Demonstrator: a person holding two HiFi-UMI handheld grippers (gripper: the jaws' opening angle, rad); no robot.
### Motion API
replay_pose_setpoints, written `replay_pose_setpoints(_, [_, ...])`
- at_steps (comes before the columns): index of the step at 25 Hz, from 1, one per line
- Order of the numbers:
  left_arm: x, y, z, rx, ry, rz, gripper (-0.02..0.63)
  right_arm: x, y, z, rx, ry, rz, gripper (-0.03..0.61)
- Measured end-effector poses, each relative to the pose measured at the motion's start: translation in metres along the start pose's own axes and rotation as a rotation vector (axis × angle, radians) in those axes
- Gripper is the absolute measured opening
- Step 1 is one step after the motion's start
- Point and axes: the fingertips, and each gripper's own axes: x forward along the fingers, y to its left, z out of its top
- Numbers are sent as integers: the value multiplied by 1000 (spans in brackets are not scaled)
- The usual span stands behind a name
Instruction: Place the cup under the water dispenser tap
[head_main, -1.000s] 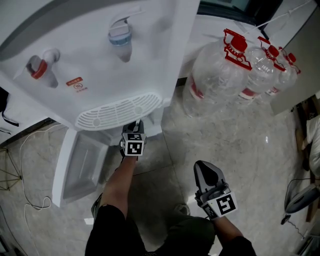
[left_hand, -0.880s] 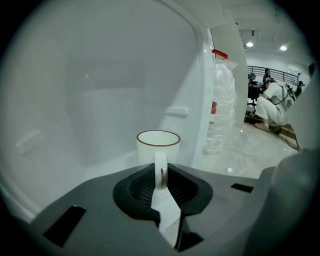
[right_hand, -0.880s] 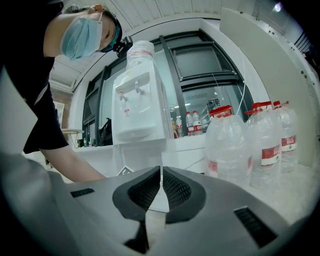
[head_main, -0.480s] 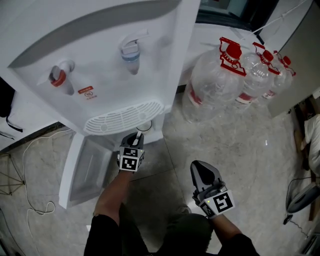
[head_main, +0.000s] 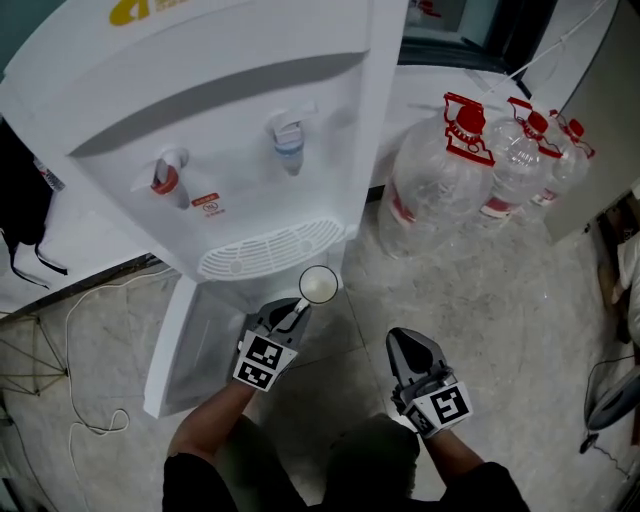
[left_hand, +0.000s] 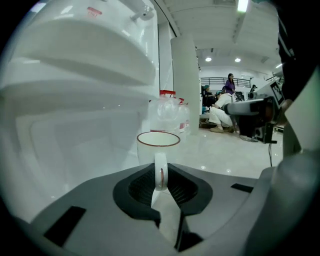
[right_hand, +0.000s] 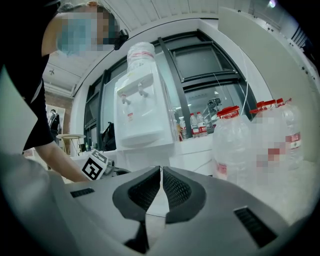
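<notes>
Jaws of L gripper (left_hand: 160, 176): clamped on the handle (left_hand: 160, 171) of the cup (left_hand: 158, 146), pads pressing both sides of the handle loop. Jaws of R gripper (right_hand: 159, 174): closed pad to pad, nothing between.

Cup: white w/ dark-red rim line, upright, mouth up, carried clear of the floor (head_main: 500, 300) just ahead of the L jaw tips.

Head view: cup shows just below the drip grille (head_main: 268, 250) of the water dispenser (head_main: 250, 90), near the grille's right end, not under either tap. Blue tap (head_main: 289, 140) and red tap (head_main: 168, 181) sit above the grille, well apart from the cup.

R gripper hangs over the floor, right of L gripper, apart from the dispenser. Water bottles (head_main: 450, 165) w/ red caps stand right of the dispenser.
</notes>
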Motion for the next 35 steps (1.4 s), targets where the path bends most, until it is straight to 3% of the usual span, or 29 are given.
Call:
replay_pose_setpoints(8, [-57,-37,56,60,-38,-146,72,4,13,19,-5,-31,4,44])
replay_pose_setpoints(13, [-88,-49,98,80,-84,-181,72,1,19,29,3,-41,4,44])
replay_pose_setpoints(25, [-136,-25,201,96,-219,-109,72,-10,17,43,-14,-32,22,44])
replay_pose_setpoints(35, [-132,12,227,71,-175,-34,72,-8,18,61,-28,-59,43,44])
